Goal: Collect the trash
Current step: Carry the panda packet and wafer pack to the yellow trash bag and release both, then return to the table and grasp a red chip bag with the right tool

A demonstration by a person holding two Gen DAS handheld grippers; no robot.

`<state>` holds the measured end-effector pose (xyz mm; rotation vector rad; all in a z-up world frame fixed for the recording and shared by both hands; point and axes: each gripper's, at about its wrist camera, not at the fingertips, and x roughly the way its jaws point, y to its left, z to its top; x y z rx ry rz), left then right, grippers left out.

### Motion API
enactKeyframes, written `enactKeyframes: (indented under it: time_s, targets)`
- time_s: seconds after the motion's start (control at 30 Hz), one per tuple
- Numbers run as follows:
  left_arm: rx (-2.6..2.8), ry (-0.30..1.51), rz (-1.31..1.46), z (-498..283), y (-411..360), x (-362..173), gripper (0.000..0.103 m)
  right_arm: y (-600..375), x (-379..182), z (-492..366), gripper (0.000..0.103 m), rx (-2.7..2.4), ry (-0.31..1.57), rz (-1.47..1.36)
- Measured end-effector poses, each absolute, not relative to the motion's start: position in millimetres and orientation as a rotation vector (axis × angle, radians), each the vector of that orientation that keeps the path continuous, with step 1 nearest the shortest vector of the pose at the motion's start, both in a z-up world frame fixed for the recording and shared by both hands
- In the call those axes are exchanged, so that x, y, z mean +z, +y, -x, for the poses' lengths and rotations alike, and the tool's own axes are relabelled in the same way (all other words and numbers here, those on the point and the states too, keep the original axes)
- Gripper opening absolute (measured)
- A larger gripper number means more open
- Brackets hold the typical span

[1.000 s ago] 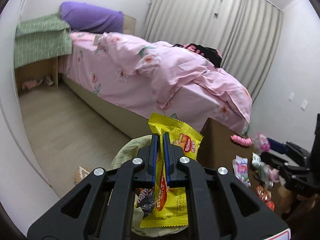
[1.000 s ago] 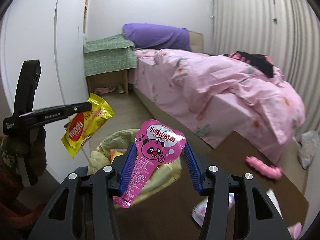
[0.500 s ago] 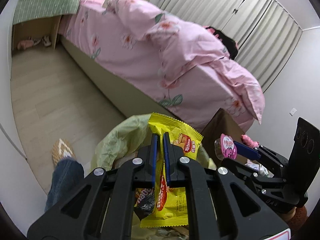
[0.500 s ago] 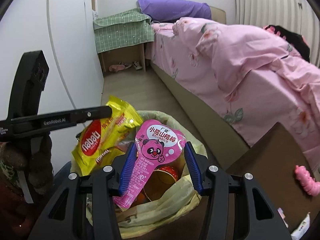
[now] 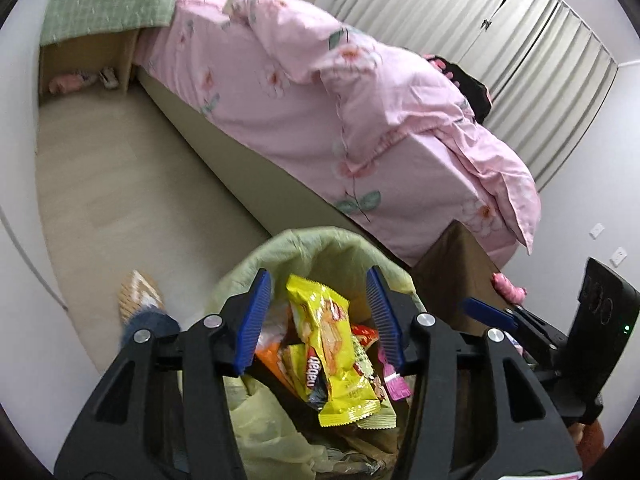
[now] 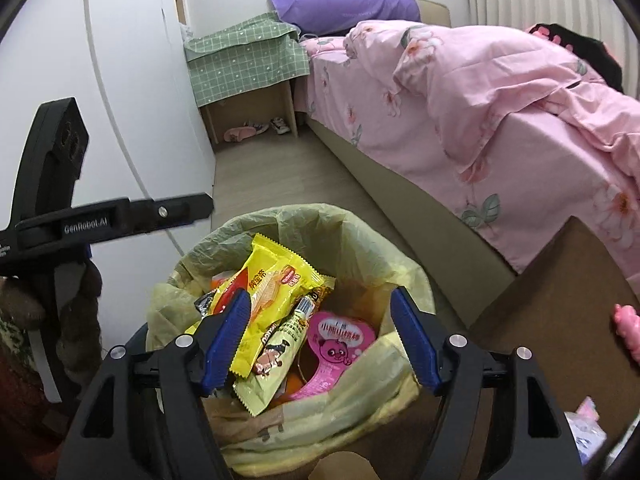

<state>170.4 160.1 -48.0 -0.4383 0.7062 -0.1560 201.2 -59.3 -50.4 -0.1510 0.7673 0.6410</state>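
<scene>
A bin lined with a pale green bag stands below both grippers, full of wrappers. My left gripper hangs over it with jaws opening. The yellow wafer wrapper lies loose on the trash, touching neither pad. My right gripper is over the same bin, jaws opening wide. The pink bear-print wrapper lies in the bag below it, free of the pads. Each gripper shows at the other view's edge: the right one's fingers, the left gripper.
A bed with a pink floral cover runs behind the bin. A brown table corner with a pink toy sits at the right. A person's foot in a slipper is left of the bin. A white wall stands on the left.
Both grippers came down over the bin and opened. The yellow wrapper left the left jaws and the pink wrapper left the right jaws; both now lie in the bag.
</scene>
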Motion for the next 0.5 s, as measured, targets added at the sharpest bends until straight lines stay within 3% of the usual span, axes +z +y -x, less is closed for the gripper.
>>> enactKeyframes:
  time_s: [0.27, 0.5]
  targets:
    - [-0.176, 0.636, 0.350, -149, 129, -9, 0.053, -128, -9, -157, 0.068, 0.497, 0.680, 0.074]
    - [-0.341, 0.678, 0.266, -140, 49, -6, 0.058, -221, -3, -90, 0.068, 0.278, 0.656, 0.025]
